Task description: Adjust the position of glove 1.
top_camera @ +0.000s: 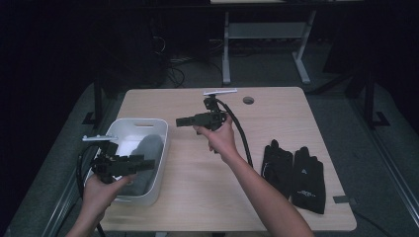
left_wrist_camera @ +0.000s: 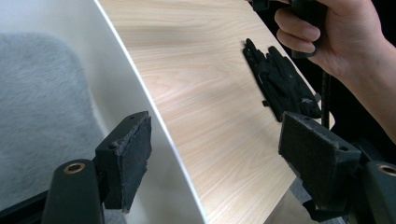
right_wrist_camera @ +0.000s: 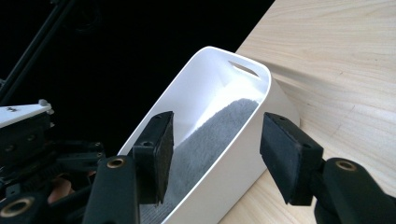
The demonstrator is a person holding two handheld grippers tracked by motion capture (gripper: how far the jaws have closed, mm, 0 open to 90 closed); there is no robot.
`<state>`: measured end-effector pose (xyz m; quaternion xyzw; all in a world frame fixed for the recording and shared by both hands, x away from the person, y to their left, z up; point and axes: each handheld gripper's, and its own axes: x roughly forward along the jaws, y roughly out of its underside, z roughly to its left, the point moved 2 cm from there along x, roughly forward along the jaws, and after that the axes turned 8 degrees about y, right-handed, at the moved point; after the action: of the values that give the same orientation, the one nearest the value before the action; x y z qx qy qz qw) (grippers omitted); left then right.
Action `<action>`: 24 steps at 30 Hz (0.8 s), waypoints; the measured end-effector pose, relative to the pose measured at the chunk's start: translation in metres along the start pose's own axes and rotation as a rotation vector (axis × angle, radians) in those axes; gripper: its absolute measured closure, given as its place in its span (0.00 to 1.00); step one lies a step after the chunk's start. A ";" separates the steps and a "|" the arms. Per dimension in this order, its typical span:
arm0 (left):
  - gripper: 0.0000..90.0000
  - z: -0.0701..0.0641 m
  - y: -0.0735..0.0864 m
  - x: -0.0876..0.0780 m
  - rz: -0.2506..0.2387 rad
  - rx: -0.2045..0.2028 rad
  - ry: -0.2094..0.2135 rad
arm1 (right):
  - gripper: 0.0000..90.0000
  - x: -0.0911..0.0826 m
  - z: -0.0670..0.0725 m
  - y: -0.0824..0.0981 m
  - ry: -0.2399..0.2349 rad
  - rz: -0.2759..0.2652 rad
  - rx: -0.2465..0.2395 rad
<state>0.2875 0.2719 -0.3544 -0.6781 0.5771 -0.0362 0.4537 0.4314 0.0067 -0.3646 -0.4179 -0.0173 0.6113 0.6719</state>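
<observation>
Gloves (top_camera: pixel 293 177), a black pair, lie flat on the table (top_camera: pixel 207 163), well apart from both claws and off to the right of the right claw (top_camera: pixel 184 121), likely waiting to be picked up. That right claw hangs above the bare wood with its jaws wide and nothing between them, pointing toward the white bin (top_camera: pixel 160 163) just ahead of it. Inside the bin rests a folded grey cloth (top_camera: pixel 146 153). The left claw (top_camera: pixel 148 164) hovers over the bin's near rim, jaws also wide and empty; straight ahead of it, across the wood, sit the gloves (left_wrist_camera: pixel 280 79), so I judge it is lined up to fetch them.
</observation>
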 end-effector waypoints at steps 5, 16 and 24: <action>0.28 -0.007 -0.005 0.010 0.017 0.018 0.016 | 0.48 -0.011 -0.007 0.005 -0.002 -0.006 0.007; 0.27 -0.023 -0.014 0.037 0.043 0.046 0.048 | 0.47 -0.049 -0.026 0.012 0.004 -0.037 0.027; 0.26 -0.034 -0.017 0.060 0.075 0.066 0.080 | 0.47 -0.074 -0.043 0.020 0.028 -0.065 0.052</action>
<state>0.3009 0.2025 -0.3519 -0.6389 0.6181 -0.0652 0.4533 0.4197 -0.0806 -0.3680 -0.4080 -0.0055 0.5834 0.7022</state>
